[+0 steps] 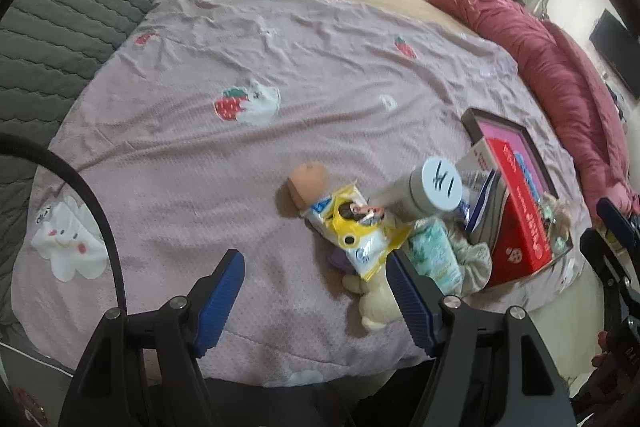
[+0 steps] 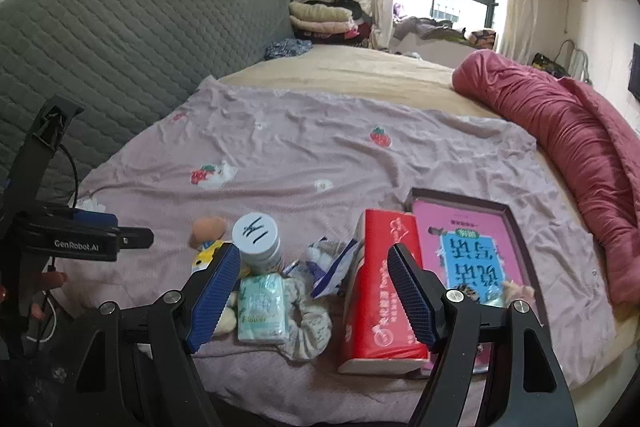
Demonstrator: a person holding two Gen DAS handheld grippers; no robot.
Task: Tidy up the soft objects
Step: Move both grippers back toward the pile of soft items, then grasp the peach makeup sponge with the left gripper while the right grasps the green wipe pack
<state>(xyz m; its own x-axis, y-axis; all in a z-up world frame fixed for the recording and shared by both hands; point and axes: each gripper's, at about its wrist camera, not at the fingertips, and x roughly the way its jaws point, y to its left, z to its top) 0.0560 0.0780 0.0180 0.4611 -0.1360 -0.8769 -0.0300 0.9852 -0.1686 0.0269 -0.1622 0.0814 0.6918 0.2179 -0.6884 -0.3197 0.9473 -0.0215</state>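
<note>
I have both grippers above the near edge of the bed (image 2: 360, 75), each tilted down at the clutter there. The left gripper (image 1: 316, 303) has its fingers spread with nothing between the pads; only bare sheet (image 1: 280, 67) lies in the gap, and the plush (image 1: 376, 303) sits just beside the right-hand finger. The right gripper (image 2: 312, 291) is likewise spread and empty, framing the tissue pack (image 2: 262, 309) and the scrunchie (image 2: 310, 323), which touch each other.

The soft items are bunched at the near edge: plush, tissue pack and scrunchie, with a yellow packet (image 1: 358, 227) lying over the plush. A jar (image 2: 258, 239) stands behind the tissue pack. The red box (image 2: 380, 291) leans against the tray (image 2: 520, 227) toward the near right corner, so the hard goods are partly grouped already. The plush's far end is covered; I cannot tell its full shape.

I judge the wide finger setting suits these bulky, yielding items: it allows a straddle before closing. No item is lifted yet.
</note>
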